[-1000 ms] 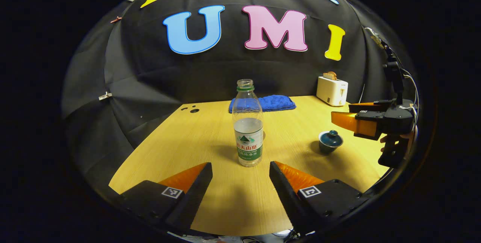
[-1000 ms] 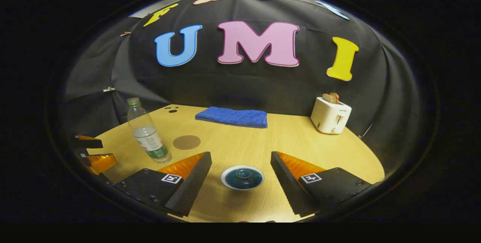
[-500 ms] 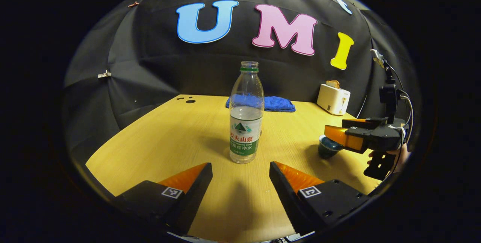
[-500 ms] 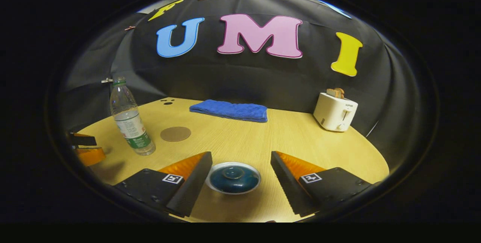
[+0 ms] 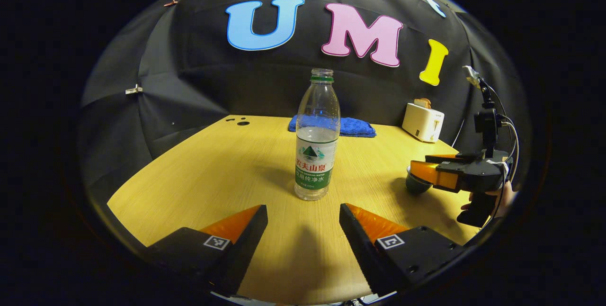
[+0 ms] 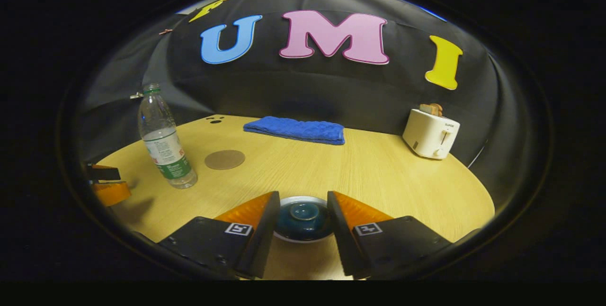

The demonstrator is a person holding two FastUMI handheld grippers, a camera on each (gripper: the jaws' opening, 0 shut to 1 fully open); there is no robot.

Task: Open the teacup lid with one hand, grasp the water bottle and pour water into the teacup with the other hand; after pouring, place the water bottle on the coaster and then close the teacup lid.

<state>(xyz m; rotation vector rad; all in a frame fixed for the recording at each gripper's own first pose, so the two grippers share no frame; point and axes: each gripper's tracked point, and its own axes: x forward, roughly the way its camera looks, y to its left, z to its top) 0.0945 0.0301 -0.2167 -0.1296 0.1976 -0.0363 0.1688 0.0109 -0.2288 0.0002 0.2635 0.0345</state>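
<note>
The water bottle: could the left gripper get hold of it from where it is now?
Probably yes. The water bottle stands upright straight ahead of the left gripper, whose fingers are spread wider than the bottle. Only bare table lies between them, and the right gripper is off at the teacup.

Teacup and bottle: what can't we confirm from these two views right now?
- Right gripper on teacup lid: its fingers flank the knob; contact can't be judged.
- Teacup, left gripper view: mostly hidden behind the right gripper.
- Coaster: seen in the right gripper view.
- Water bottle: cap appears absent; exact water level unclear behind the label.
- Left gripper: open, short of the bottle.
</note>
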